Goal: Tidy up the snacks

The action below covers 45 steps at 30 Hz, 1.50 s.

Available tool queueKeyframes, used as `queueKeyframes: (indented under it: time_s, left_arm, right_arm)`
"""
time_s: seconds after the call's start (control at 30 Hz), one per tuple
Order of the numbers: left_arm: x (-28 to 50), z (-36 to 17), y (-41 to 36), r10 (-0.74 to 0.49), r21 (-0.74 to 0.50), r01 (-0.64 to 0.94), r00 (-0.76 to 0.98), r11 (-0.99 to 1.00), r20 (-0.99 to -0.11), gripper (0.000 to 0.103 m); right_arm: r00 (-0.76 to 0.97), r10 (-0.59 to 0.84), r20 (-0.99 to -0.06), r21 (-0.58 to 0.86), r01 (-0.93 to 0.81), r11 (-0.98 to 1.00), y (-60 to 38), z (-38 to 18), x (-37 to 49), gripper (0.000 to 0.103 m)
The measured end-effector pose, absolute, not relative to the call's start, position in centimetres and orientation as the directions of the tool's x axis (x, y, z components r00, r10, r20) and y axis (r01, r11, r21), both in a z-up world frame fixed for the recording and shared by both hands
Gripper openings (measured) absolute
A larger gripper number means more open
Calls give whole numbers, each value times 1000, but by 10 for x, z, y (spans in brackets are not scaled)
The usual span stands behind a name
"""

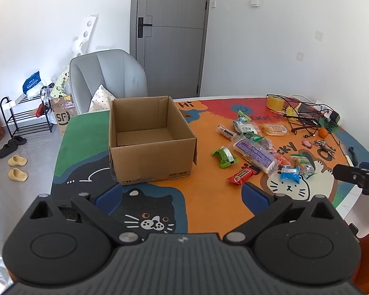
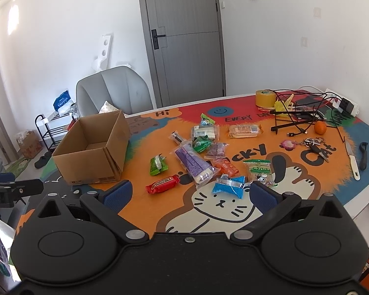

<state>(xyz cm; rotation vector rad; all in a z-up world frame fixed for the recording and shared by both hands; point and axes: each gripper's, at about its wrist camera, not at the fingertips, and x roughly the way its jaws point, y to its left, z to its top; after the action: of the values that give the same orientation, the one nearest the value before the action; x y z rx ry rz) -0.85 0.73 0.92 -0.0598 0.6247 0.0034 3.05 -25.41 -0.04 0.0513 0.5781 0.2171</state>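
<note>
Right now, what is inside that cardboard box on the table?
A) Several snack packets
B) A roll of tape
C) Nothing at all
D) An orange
C: the cardboard box shows only its bare brown floor in both views, while the snack packets all lie loose on the table mat to its right, and the roll of tape and the orange sit at the far side.
</note>
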Motion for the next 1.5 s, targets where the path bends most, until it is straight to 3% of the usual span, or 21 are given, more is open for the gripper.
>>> queueKeyframes:
  time_s: [0.6, 1.3, 1.5]
  left_arm:
    - [-4, 11, 4, -37, -69, -3, 817, 998, -575, 102]
    - [63, -20, -31, -88, -119, 20, 799, 993, -595, 102]
    - [82, -33, -51, -110, -126, 42, 800, 991, -590, 100]
  right_arm:
    - [800, 249, -546, 141, -205, 969, -253, -4, 32, 103]
    - [813, 221, -538, 185, -142, 973, -287, -52, 70, 103]
    - [806, 235, -543, 283, -88, 955, -312, -71, 89, 103]
